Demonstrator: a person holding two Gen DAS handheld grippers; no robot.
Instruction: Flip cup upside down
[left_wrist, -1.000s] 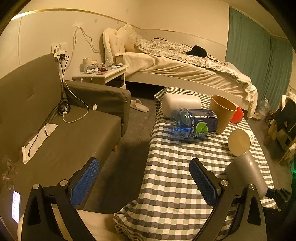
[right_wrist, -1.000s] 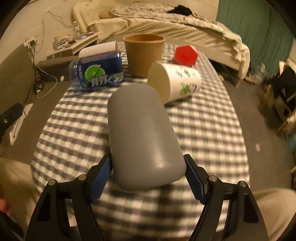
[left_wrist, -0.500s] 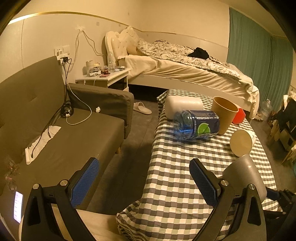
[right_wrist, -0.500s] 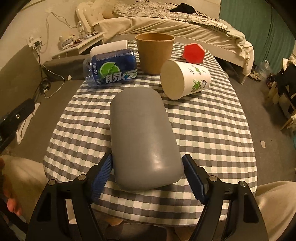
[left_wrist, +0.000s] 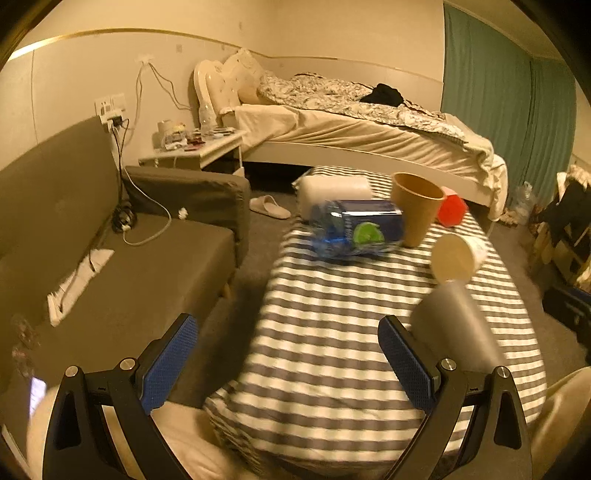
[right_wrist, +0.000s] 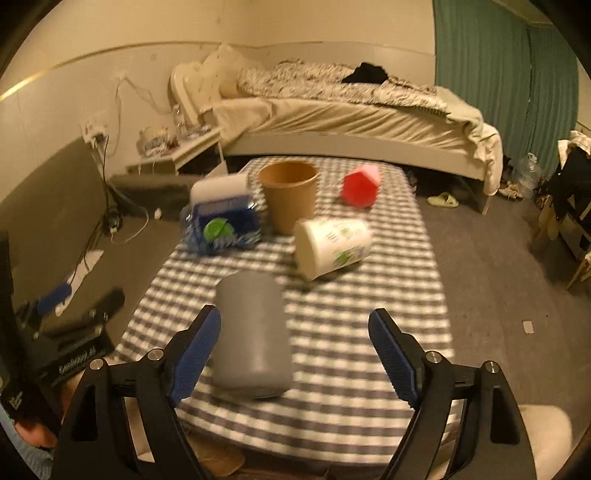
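A grey cup (right_wrist: 248, 332) lies on its side on the checked table (right_wrist: 351, 339), near the front edge; it also shows in the left wrist view (left_wrist: 458, 328). My right gripper (right_wrist: 293, 354) is open and empty, pulled back above the front edge, with the cup just inside its left finger. My left gripper (left_wrist: 286, 363) is open and empty over the table's left front corner, the cup behind its right finger. A white paper cup (right_wrist: 330, 245) lies on its side and a brown paper cup (right_wrist: 290, 195) stands upright further back.
A blue water bottle (right_wrist: 221, 225) lies at the table's left, a white cylinder (right_wrist: 219, 186) behind it, a red polyhedron (right_wrist: 360, 186) at the back right. A grey sofa (left_wrist: 92, 258) stands left of the table, a bed (left_wrist: 351, 125) behind.
My right gripper has opened, let go of the grey cup and drawn back; the cup now lies on the table. My left gripper has shifted slightly; both views are motion-blurred.
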